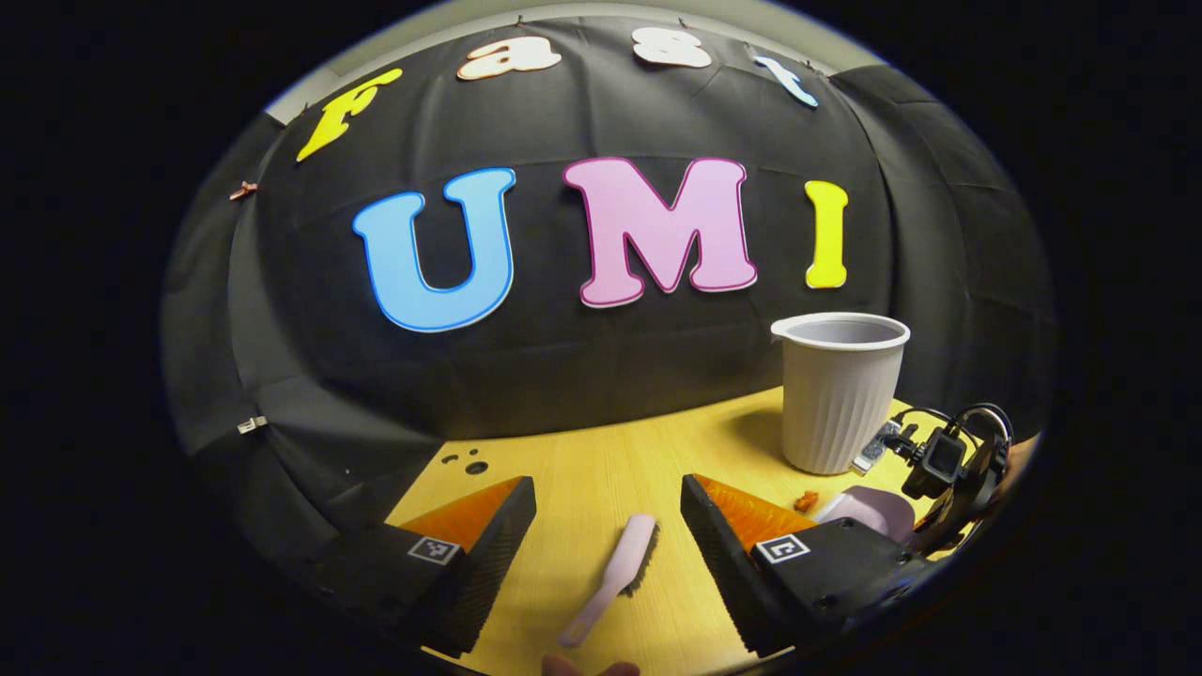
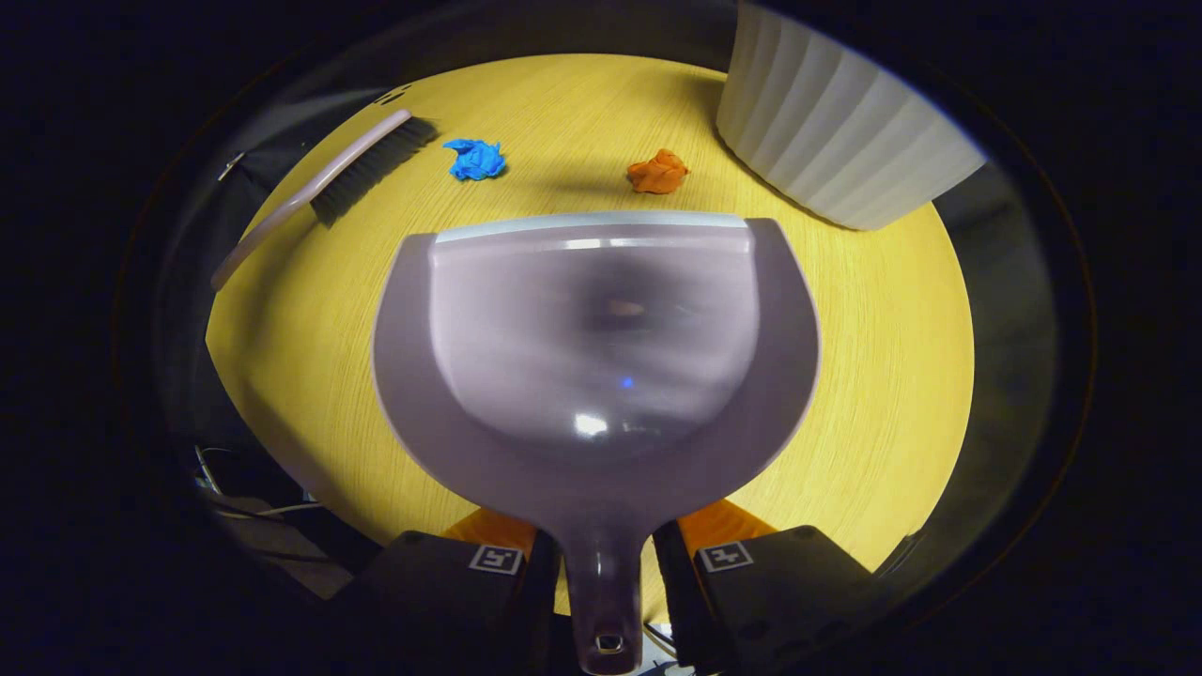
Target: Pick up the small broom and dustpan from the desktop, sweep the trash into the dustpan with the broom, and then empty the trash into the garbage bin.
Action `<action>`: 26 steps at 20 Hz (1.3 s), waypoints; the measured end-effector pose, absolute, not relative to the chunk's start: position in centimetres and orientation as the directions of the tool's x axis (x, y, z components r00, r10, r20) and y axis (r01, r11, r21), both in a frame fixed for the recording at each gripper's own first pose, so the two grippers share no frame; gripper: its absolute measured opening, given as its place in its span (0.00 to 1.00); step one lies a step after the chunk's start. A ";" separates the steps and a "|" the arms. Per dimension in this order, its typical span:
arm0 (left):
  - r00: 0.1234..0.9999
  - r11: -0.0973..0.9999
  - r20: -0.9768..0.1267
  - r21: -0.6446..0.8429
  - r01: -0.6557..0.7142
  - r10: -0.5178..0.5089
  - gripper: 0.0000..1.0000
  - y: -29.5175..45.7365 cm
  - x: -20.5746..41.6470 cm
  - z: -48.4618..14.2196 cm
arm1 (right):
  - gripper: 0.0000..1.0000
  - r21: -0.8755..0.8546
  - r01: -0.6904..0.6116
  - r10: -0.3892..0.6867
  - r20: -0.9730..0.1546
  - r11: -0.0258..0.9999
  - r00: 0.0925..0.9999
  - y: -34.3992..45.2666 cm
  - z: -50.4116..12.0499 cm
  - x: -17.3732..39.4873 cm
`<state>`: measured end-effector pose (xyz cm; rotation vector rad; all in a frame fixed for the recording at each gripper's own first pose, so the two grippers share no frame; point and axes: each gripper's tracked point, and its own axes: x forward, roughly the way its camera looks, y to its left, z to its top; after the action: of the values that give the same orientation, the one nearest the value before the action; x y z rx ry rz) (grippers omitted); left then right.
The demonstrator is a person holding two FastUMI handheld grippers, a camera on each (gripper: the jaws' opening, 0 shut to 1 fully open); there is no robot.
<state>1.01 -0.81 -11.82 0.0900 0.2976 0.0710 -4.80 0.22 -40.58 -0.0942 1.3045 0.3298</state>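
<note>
Between my right gripper's [image 2: 601, 563] fingers the dustpan [image 2: 601, 376] handle is pinched. Ahead of its lip lie blue [image 2: 475, 159] and orange scraps [image 2: 657, 173], unswept. My left gripper [image 1: 608, 535] stands spread around the broom [image 1: 610, 577], ungrasped. Garbage bin [image 1: 840, 390] awaits, ahead to the right.

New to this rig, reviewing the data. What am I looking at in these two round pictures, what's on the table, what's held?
No robot arm here: a person holds a two-finger gripper in each hand, and a fisheye camera on each looks forward along its jaws.

In the left gripper view, the left gripper is open above the small broom, which lies flat on the yellow desktop. The garbage bin stands at right, with the other gripper beside it.

In the right gripper view, the right gripper has its jaws either side of the dustpan handle, apparently clamping it. Ahead lie a blue scrap and an orange scrap, unswept.
</note>
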 end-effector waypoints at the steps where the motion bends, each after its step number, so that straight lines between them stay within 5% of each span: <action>1: 0.946 0.995 -0.317 0.087 -0.041 0.066 0.98 -1.0 1.1 -12.6 | 0.53 0.116 -0.283 0.185 -0.956 0.952 0.230 0.2 -40.6 -4.8; 7: 0.860 0.996 -0.511 0.075 0.047 -0.002 0.98 -0.9 2.3 -19.4 | 0.38 0.125 -0.297 0.201 -0.949 0.947 0.242 0.3 -40.5 -4.8; 8: 0.826 0.994 -0.563 0.076 0.074 -0.019 0.98 -0.8 2.4 -21.3 | 0.42 0.127 -0.299 0.203 -0.950 0.946 0.238 0.3 -40.4 -5.0; 10: 0.752 0.988 -0.658 0.079 0.130 -0.046 0.96 -0.4 2.6 -24.3 | 0.31 0.128 -0.319 0.212 -0.946 0.939 0.244 -0.1 -39.9 -5.5; 17: 0.545 0.982 -0.838 0.072 0.172 -0.034 0.87 1.1 2.3 -32.9 | 0.41 0.143 -0.332 0.241 -0.931 0.932 0.275 -2.1 -37.4 -7.7; 23: 0.426 0.979 -0.903 0.025 0.200 -0.064 0.82 0.8 3.2 -37.1 | 0.36 0.152 -0.291 0.236 -0.931 0.945 0.277 -3.1 -37.3 -8.5; 26: 0.373 0.972 -0.925 0.015 0.236 -0.076 0.71 0.2 3.2 -38.1 | 0.36 0.155 -0.297 0.238 -0.932 0.942 0.271 -3.4 -37.0 -8.5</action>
<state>3.15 0.23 -38.05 0.1532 1.1725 -0.2009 -8.47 -3.36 -37.02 -0.0539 1.2449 0.3605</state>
